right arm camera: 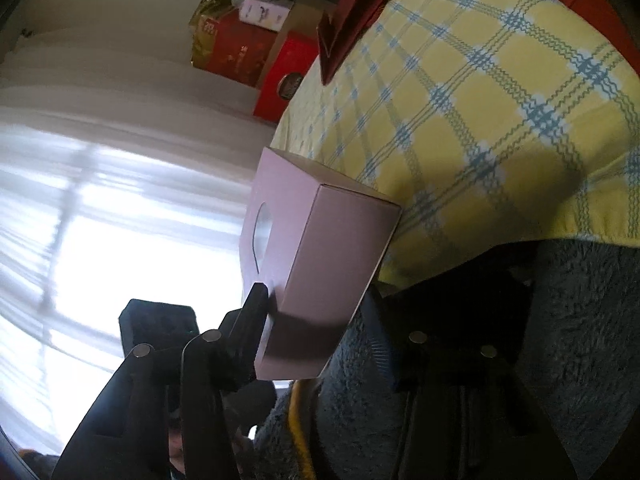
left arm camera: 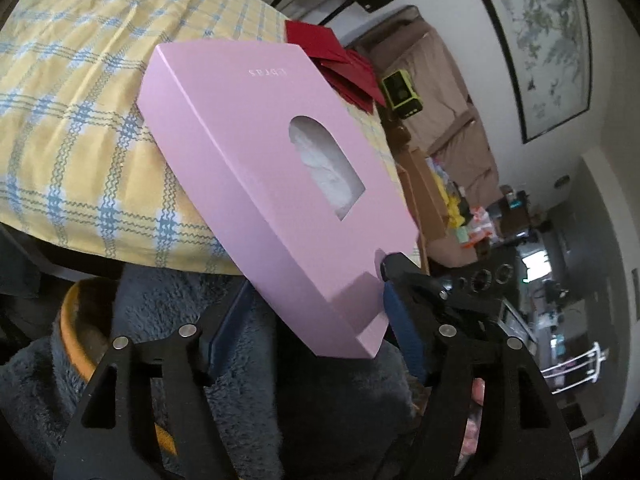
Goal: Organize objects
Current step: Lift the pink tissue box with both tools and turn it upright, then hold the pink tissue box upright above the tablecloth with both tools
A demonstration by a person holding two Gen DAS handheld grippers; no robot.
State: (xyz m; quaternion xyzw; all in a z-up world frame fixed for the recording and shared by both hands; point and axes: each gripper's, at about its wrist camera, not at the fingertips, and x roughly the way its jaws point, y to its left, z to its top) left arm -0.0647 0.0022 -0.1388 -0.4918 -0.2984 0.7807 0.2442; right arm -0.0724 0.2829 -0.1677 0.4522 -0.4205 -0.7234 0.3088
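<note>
Box (left arm camera: 248, 168), flat, pink, with arched window, pinched by both claws (left arm camera: 316, 308) (right arm camera: 316, 320).

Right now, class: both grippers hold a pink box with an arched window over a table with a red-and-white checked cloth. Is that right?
One detail is wrong. The cloth is yellow with blue checks, not red and white, as the left wrist view shows. The rest stands: the left gripper and right gripper hold the pink box with its arched window.

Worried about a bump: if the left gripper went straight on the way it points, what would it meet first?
The flat pink cardboard box with the arched window: its near end already sits between the left gripper. Beyond lies the yellow-and-blue checked cloth; depth is unclear.
</note>
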